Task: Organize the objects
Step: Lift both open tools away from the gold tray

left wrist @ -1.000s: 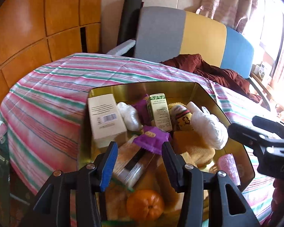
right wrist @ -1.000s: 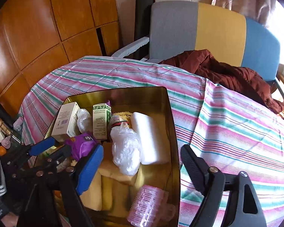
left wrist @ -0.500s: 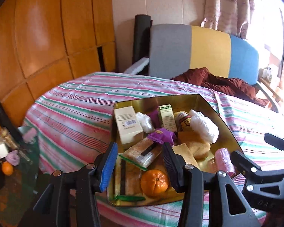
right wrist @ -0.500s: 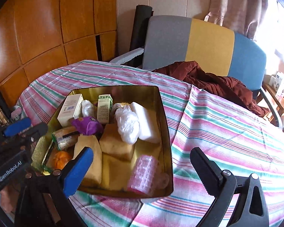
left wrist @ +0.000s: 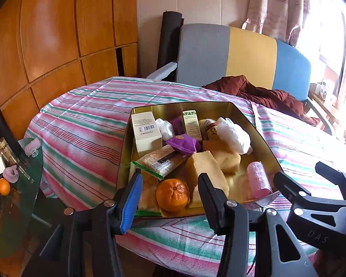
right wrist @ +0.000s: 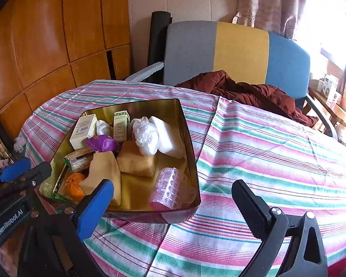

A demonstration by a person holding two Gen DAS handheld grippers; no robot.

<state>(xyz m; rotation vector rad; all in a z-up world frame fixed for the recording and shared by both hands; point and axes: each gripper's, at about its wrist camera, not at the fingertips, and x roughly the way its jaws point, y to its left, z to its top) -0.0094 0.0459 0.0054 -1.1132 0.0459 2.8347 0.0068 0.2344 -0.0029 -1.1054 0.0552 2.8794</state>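
On the far left we see a small glass side table with a little orange and a few small things on it, set apart from the big table.

Next comes our left gripper. Its fingers are partly open and hold nothing. A moment ago it hung low over the gold tin, right among the things inside. Now it has pulled back, and we can see the whole tin past it.

The tin sits on the striped cloth, near our edge of the table. Its long way runs from us toward the chair. Inside, from left to right, we see a white box standing up, a purple packet, a green box standing up too, a crinkly white bag and a pink roller. The roller lies on its side, its long way running from us toward the chair. An orange sits at the near end.

Then comes our right gripper. Its fingers have just been opening, and now they stand very wide with nothing between them. It has backed away from the tin too.

Since both hands are empty and everything lies in the tin, we think the tidying is close to done.
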